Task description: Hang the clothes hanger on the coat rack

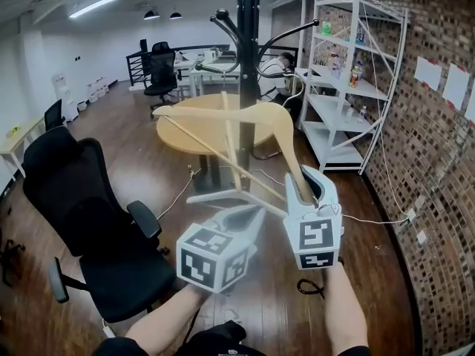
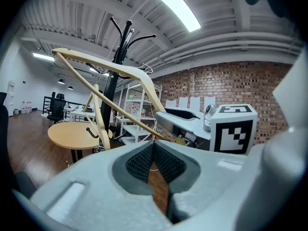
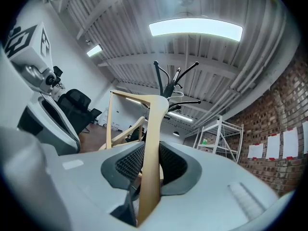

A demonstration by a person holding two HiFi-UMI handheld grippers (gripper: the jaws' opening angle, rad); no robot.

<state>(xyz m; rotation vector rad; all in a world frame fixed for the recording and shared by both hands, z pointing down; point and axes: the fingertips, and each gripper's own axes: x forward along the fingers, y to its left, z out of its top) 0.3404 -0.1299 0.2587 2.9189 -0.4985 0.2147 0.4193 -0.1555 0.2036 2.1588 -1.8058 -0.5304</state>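
A pale wooden clothes hanger (image 1: pixel 223 113) is held up in front of me, tilted, with its dark hook (image 2: pixel 91 131) hanging low. My right gripper (image 1: pixel 306 191) is shut on the end of the hanger's right arm, which stands up between the pads (image 3: pixel 151 129). The tips of my left gripper (image 1: pixel 256 212) are closed at the hanger's thin lower bar (image 2: pixel 96 93), close to its right end. The black coat rack (image 1: pixel 247 58) rises just behind the hanger, its curved hooks (image 3: pixel 166 83) higher up. In the left gripper view the rack (image 2: pixel 118 66) stands behind the hanger's top.
A round wooden table (image 1: pixel 185 136) surrounds the rack's pole. A black office chair (image 1: pixel 96 213) stands at my left. White shelves (image 1: pixel 349 73) line a brick wall (image 1: pixel 438 162) on the right. A person (image 1: pixel 278 69) sits at desks behind. Cables lie on the floor.
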